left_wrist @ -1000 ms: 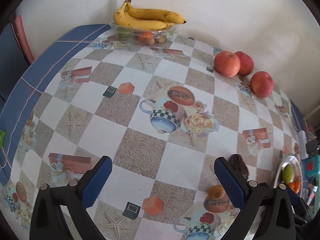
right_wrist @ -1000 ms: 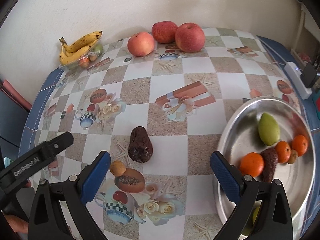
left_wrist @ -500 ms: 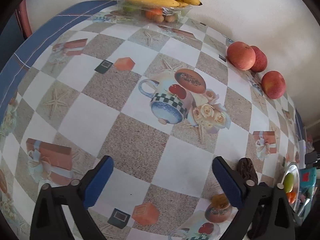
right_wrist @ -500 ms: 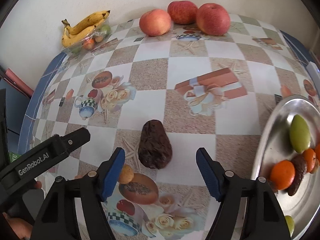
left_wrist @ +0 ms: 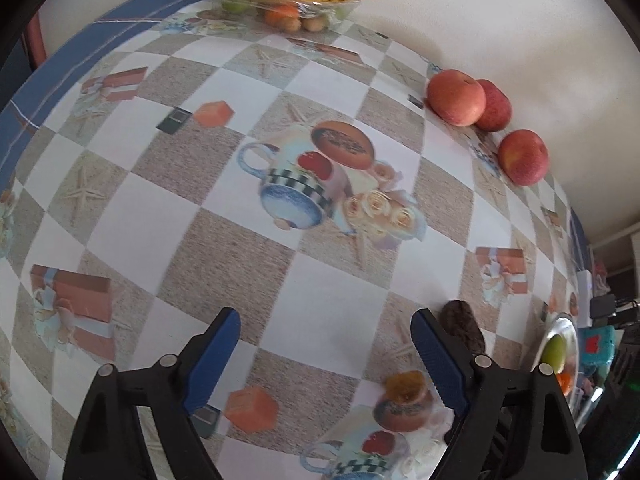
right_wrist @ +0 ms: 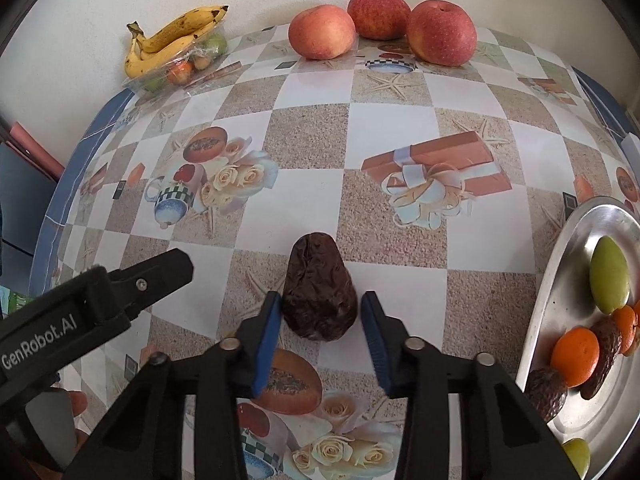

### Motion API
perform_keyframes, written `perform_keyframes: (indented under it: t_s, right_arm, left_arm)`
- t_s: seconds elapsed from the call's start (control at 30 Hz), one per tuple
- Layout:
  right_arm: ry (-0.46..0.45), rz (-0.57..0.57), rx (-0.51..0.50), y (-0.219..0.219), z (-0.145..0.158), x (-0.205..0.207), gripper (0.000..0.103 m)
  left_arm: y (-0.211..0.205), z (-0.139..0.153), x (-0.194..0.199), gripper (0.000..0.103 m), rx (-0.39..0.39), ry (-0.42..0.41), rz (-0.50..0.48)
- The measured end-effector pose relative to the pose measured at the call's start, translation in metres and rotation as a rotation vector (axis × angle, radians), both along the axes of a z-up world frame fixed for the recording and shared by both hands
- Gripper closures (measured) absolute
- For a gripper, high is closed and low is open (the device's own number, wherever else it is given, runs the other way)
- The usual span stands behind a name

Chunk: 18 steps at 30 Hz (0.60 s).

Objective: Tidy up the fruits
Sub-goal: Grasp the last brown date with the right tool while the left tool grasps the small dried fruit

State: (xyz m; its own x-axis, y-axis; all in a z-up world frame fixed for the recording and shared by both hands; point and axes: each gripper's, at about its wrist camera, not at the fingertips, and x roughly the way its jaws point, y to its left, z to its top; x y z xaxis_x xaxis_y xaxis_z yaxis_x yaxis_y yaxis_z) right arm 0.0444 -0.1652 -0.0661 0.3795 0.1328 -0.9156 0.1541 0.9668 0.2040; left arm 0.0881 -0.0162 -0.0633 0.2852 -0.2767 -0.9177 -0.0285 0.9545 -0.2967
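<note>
While we take the dark wrinkled fruit point(right_wrist: 319, 306) as our landmark, we note the following.

Right gripper point(right_wrist: 321, 322): we see its blue pads on either side of the dark wrinkled fruit, the left pad at or almost at the skin, the right pad a small gap away; the jaws are narrowed around it, not yet clamped.

Left gripper point(left_wrist: 325, 354): we see it wide apart and holding nothing, above the patterned tablecloth point(left_wrist: 224, 248) to the left of the fruit (its black body also shows in the right wrist view).

Dark wrinkled fruit: it lies on the cloth, narrow end pointing away from us.

Metal tray point(right_wrist: 560, 304): to the right of the fruit, carrying a green fruit point(right_wrist: 609, 276), oranges point(right_wrist: 575, 357) and two more dark wrinkled pieces.

Apples point(right_wrist: 322, 31): three of them, well beyond the fruit, by the wall.

Bananas point(right_wrist: 172, 42): far beyond and to the left, resting on a clear box of small fruits.
</note>
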Motion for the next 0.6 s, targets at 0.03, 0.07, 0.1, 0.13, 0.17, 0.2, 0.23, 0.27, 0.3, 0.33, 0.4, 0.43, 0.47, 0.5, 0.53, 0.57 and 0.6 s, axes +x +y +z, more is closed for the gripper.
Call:
perform_keyframes:
  t_s: [0.03,0.07,0.1,0.13,0.17,0.2,0.23,0.27,0.3,0.33,0.4,0.43,0.47,0.5,0.53,0.57,0.6]
  right_arm:
    - [0.003,-0.001,-0.001,0.000,0.001,-0.002,0.063]
    - [0.007,-0.005,-0.007,-0.002,0.001,-0.004,0.063]
    - [0.010,-0.009,-0.010,-0.003,0.002,-0.007,0.063]
    - [0.016,-0.013,-0.012,-0.005,0.002,-0.010,0.063]
    - [0.022,-0.021,-0.011,-0.008,0.002,-0.013,0.063]
    - [0.027,-0.027,-0.009,-0.010,0.002,-0.016,0.063]
    - [0.033,-0.035,-0.008,-0.013,0.002,-0.018,0.063]
    - [0.040,-0.047,-0.006,-0.016,0.002,-0.021,0.064]
    - [0.048,-0.061,0.001,-0.020,0.002,-0.024,0.064]
    - [0.053,-0.071,0.008,-0.023,0.001,-0.026,0.064]
    - [0.063,-0.093,0.029,-0.028,0.001,-0.030,0.064]
    - [0.066,-0.100,0.034,-0.029,0.000,-0.031,0.064]
    - [0.068,-0.105,0.038,-0.031,0.000,-0.033,0.064]
    - [0.071,-0.109,0.041,-0.031,0.000,-0.034,0.064]
    - [0.073,-0.112,0.043,-0.032,0.000,-0.035,0.064]
    - [0.075,-0.116,0.046,-0.033,0.000,-0.036,0.064]
    - [0.076,-0.119,0.049,-0.034,0.000,-0.037,0.064]
  left_arm:
    - [-0.001,0.000,0.000,0.014,-0.014,0.004,-0.006]
    - [-0.003,-0.001,-0.001,0.014,-0.024,0.008,-0.013]
    - [-0.005,-0.001,-0.002,0.014,-0.030,0.012,-0.021]
    - [-0.007,-0.001,-0.004,0.014,-0.029,0.017,-0.029]
    - [-0.009,-0.002,-0.005,0.014,-0.027,0.022,-0.037]
    - [-0.011,-0.002,-0.006,0.014,-0.027,0.026,-0.047]
    - [-0.013,-0.002,-0.008,0.016,-0.029,0.028,-0.054]
    - [-0.015,-0.002,-0.009,0.019,-0.032,0.030,-0.063]
    - [-0.017,-0.002,-0.011,0.028,-0.041,0.033,-0.075]
    - [-0.020,-0.002,-0.014,0.033,-0.046,0.038,-0.085]
    - [-0.024,-0.002,-0.017,0.034,-0.059,0.040,-0.097]
    - [-0.027,-0.002,-0.018,0.036,-0.068,0.042,-0.105]
    - [-0.029,-0.003,-0.020,0.039,-0.080,0.045,-0.112]
    - [-0.030,-0.003,-0.020,0.044,-0.088,0.050,-0.116]
    - [-0.032,-0.004,-0.022,0.048,-0.094,0.056,-0.121]
    - [-0.033,-0.005,-0.023,0.050,-0.099,0.061,-0.125]
    - [-0.034,-0.006,-0.024,0.051,-0.101,0.067,-0.128]
